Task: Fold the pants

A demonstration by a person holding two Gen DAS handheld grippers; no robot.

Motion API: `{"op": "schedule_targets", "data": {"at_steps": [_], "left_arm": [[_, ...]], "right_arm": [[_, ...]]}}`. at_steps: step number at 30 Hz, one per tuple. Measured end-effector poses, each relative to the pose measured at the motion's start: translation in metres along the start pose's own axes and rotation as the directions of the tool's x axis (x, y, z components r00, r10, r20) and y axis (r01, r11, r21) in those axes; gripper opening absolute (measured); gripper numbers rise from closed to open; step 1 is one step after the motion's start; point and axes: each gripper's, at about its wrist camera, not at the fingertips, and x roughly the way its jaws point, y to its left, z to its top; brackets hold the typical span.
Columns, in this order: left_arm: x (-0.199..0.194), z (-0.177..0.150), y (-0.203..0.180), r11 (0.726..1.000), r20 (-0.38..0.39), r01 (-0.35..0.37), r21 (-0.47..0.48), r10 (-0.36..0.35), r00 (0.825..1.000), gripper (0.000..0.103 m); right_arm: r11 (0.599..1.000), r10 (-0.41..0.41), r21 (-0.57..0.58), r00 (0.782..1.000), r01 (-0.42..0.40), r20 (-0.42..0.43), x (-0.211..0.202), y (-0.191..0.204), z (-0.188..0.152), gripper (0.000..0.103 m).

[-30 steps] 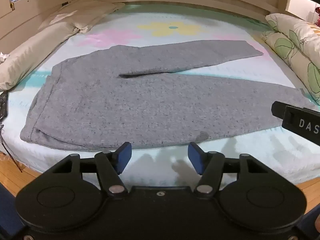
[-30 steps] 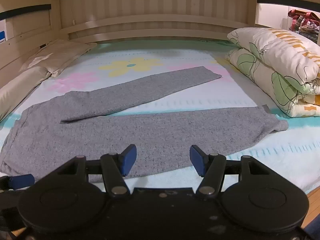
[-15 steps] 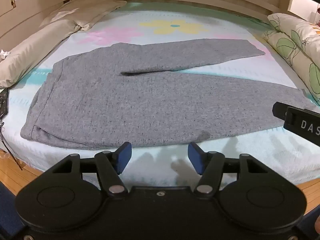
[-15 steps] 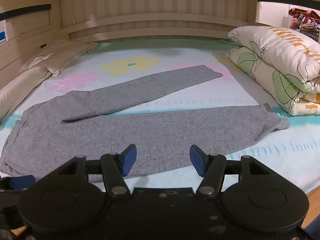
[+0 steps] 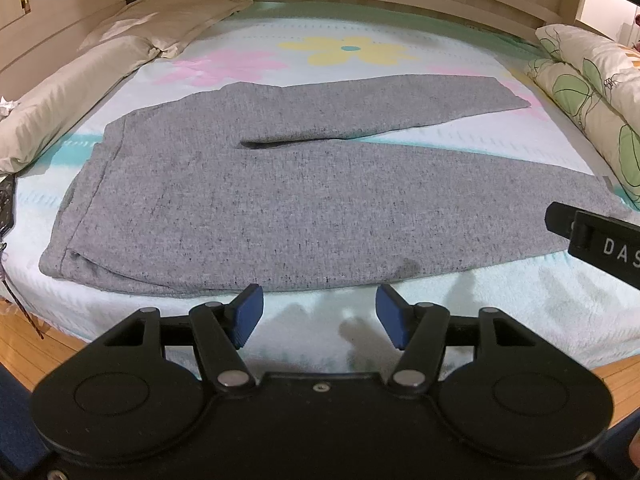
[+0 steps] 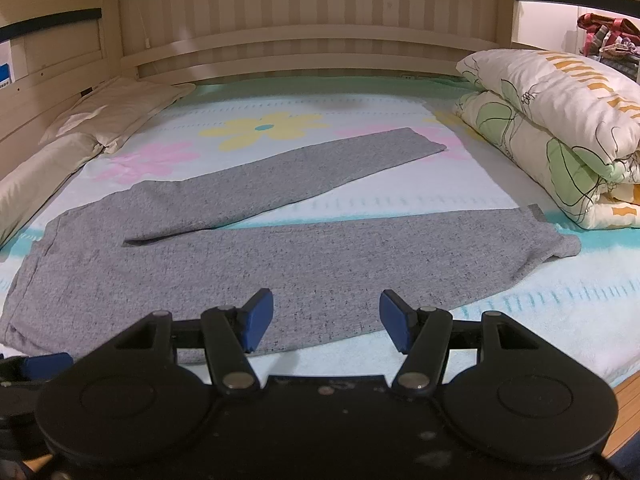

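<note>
A pair of heather-grey knit pants (image 5: 288,200) lies spread flat on a bed with a pale, flower-printed sheet (image 5: 348,50), the waistband toward the left and the two legs running out to the right in a narrow V. The farther leg (image 6: 304,172) angles away toward the headboard side, its cuff resting near a pink flower in the print, while the nearer leg (image 6: 360,256) runs along the front edge of the mattress and ends in a slightly rumpled cuff just beside a folded floral quilt (image 6: 560,128) stacked at the right. Two long cream pillows (image 5: 80,80) line the left edge of the bed against the wooden slatted frame (image 6: 304,44). The left gripper (image 5: 318,316) hovers over the front edge of the mattress, just short of the near hem of the pants, its blue-padded fingers (image 5: 248,314) spread wide apart with nothing between them. The right gripper (image 6: 326,320) hangs above the nearer leg, its blue pads (image 6: 394,320) likewise wide apart and empty; whether they touch the fabric is hard to judge from this angle, though they seem to be clear of it.
</note>
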Motion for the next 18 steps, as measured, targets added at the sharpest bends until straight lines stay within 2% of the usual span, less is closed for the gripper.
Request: {"op": "schedule_targets", "data": {"at_steps": [18], "left_arm": [[-0.002,0.0012,0.0006,1.0,0.005,0.002,0.0,-0.002,1.0,0.064]], "right_arm": [[1.0,0.005,-0.002,1.0,-0.005,-0.001,-0.0002,-0.0005,0.0011,0.063]]}}
